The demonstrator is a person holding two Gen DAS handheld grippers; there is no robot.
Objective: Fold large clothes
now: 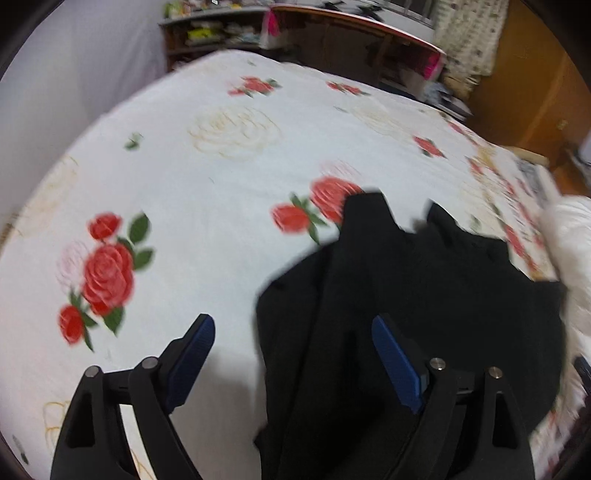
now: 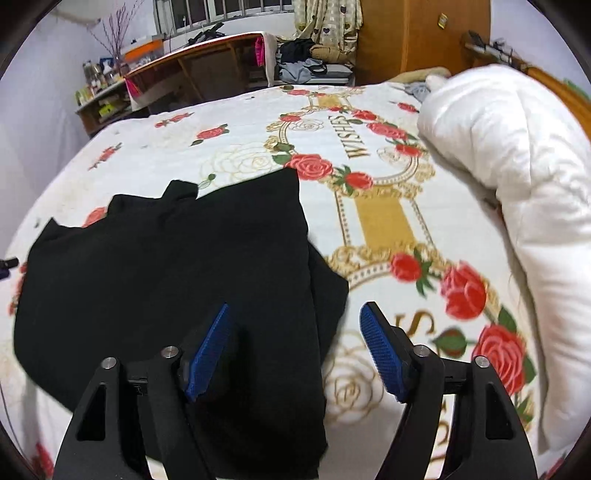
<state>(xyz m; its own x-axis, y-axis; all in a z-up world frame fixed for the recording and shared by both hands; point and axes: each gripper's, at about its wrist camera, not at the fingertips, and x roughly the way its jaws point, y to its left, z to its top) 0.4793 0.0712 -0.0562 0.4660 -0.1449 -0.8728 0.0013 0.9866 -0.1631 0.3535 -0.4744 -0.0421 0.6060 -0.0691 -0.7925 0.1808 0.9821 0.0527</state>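
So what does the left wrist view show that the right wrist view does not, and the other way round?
Only the left wrist view: the left gripper, open with nothing between its pads, and the plain rose-printed side of the sheet.

Only the right wrist view: the right gripper, open and empty, a white duvet bundled at the side, and the gold frame with the word WISHES.

Both: the black garment lying partly folded on the sheet, and the wooden desk beyond the bed.
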